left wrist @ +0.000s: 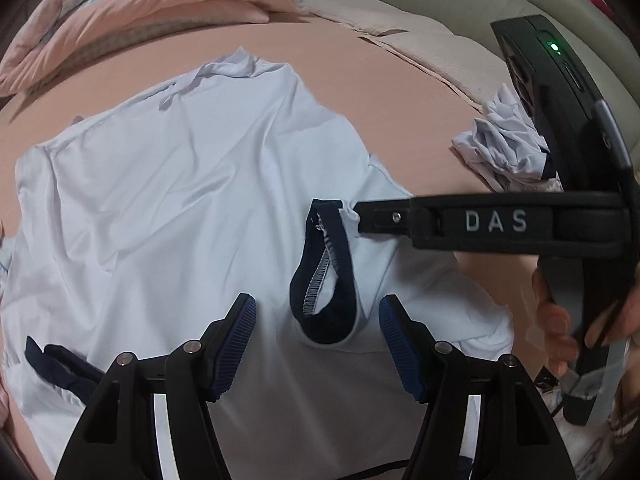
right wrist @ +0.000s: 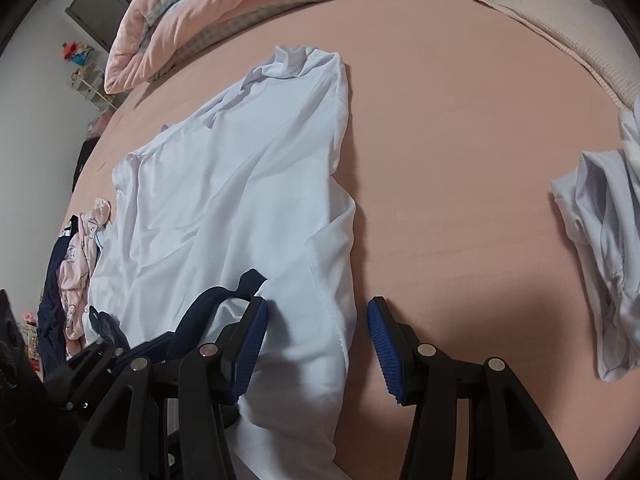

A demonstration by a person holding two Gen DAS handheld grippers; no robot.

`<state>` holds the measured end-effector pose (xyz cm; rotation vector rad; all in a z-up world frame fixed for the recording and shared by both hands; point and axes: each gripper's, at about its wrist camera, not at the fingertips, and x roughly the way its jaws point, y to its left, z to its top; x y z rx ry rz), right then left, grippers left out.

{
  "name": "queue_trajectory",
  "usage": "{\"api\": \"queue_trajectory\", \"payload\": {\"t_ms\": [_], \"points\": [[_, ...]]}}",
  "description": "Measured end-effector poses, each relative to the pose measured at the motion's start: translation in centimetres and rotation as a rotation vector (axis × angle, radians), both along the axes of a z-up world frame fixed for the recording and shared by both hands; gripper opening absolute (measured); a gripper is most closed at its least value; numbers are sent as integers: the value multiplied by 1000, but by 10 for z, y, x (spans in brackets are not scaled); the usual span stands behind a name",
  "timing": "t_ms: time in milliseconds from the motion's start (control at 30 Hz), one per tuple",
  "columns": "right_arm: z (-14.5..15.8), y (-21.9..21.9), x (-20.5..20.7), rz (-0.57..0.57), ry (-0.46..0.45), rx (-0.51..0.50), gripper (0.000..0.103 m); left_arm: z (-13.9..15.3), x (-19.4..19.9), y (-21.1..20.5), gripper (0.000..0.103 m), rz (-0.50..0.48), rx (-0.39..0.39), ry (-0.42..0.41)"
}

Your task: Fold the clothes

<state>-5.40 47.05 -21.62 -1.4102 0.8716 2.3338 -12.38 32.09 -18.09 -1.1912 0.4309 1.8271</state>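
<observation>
A white shirt [left wrist: 180, 180] [right wrist: 240, 180] lies spread on the pink bed sheet [left wrist: 400, 92] [right wrist: 460, 160]. One sleeve is folded over its body, and the navy cuff [left wrist: 344, 308] [right wrist: 208, 300] stands open as a loop. My left gripper [left wrist: 318, 316] hangs open just above that cuff and grips nothing. My right gripper [right wrist: 318, 328] is open too. The shirt's right edge lies between its pads, and the left finger touches the sleeve beside the cuff. In the left wrist view its fingertip [left wrist: 358, 218] rests against bunched white cloth. A second navy cuff [left wrist: 56, 360] shows at the lower left.
A crumpled white garment [left wrist: 504, 148] [right wrist: 600, 240] lies to the right on the sheet. A pink quilt [left wrist: 140, 4] [right wrist: 240, 8] is heaped at the far side. More clothes [right wrist: 76, 272] are piled at the left edge. A person's hand [left wrist: 556, 320] holds the right gripper.
</observation>
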Motion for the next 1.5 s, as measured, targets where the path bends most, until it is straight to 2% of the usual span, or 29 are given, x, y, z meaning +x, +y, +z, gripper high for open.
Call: {"api": "queue_trajectory", "payload": {"t_ms": [200, 267, 300, 367, 400, 500, 700, 733, 867, 933, 1000, 1067, 1233, 1300, 1333, 1367, 1433, 1500], "points": [[-1, -10, -4, 37, -31, 25, 51, 1, 9, 9, 53, 3, -34, 42], [-1, -13, -5, 42, -34, 39, 51, 2, 11, 13, 45, 9, -33, 51], [-1, -12, -5, 36, -30, 39, 46, 2, 11, 14, 42, 8, -31, 53], [-1, -10, -4, 13, -23, 34, 35, 2, 13, 15, 29, 5, -26, 57], [-1, -9, -3, 1, -20, 32, 30, 1, 15, 15, 27, 5, -29, 55], [0, -5, -2, -15, -7, 16, 24, 2, 17, 12, 19, 3, -36, 56], [4, -6, -2, -8, 0, 47, 22, -1, 9, -5, 16, 62, -5, -70], [5, -6, -2, -7, -2, 54, 22, -2, 8, -8, 16, 71, -6, -70], [10, -7, -1, 6, -19, 74, 22, -5, 4, -14, 16, 87, -23, -65], [15, -11, 5, 26, -40, 111, 31, -6, 1, -12, 16, 94, -31, -55], [20, -16, 12, 43, -51, 154, 49, -7, -2, -13, 16, 91, -27, -78], [25, -19, 27, 59, -34, 177, 51, -8, -3, -11, 16, 89, -32, -84], [29, -13, 68, 40, 10, 128, 51, -3, -4, -17, 16, 81, -32, -107], [27, -7, 80, 14, 9, 106, 51, -1, -6, -21, 19, 102, -21, -136], [26, -4, 87, 2, 9, 97, 51, 0, -7, -24, 27, 114, -14, -153], [26, -2, 94, -10, 13, 91, 51, 1, -8, -26, 44, 125, -7, -170], [25, 0, 107, -28, 26, 71, 51, 3, -9, -32, 71, 155, 2, -173], [23, 1, 117, -47, 37, 36, 51, 5, -7, -36, 71, 171, 15, -169]]}}
